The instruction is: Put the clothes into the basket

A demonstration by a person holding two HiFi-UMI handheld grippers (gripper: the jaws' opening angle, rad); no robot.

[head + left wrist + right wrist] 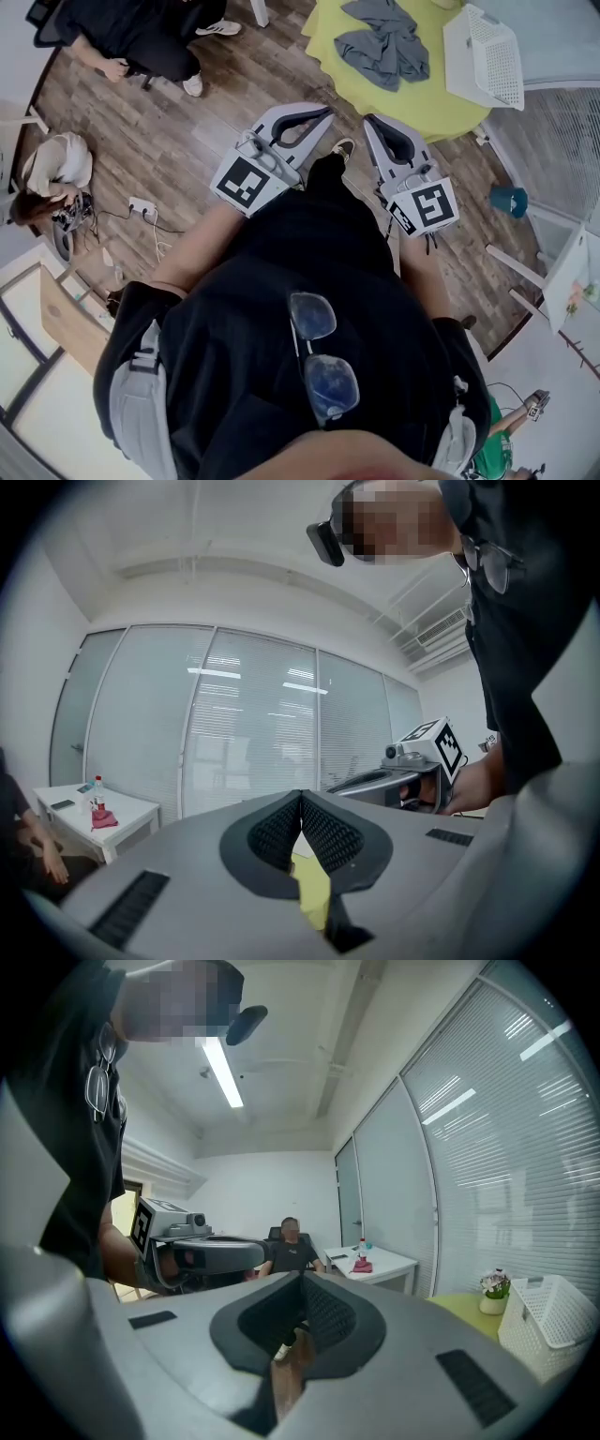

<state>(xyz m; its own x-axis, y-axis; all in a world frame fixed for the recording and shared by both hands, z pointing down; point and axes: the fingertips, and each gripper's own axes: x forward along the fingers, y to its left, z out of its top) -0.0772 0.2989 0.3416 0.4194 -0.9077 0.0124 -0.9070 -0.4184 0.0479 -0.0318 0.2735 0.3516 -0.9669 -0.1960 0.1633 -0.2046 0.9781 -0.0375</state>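
Fingers of left gripper (pixel 325 111) and right gripper (pixel 368 120) clenched, empty, aimed level at table (pixel 422 103), grey clothes (pixel 384 47) bunched just ahead, basket (pixel 492 61) lengthwise beyond right fingers

Held out about level and side by side, the left gripper (pixel 321 113) and right gripper (pixel 372 121) point toward the table (pixel 441 105), stopping short of it, jaws together and empty.
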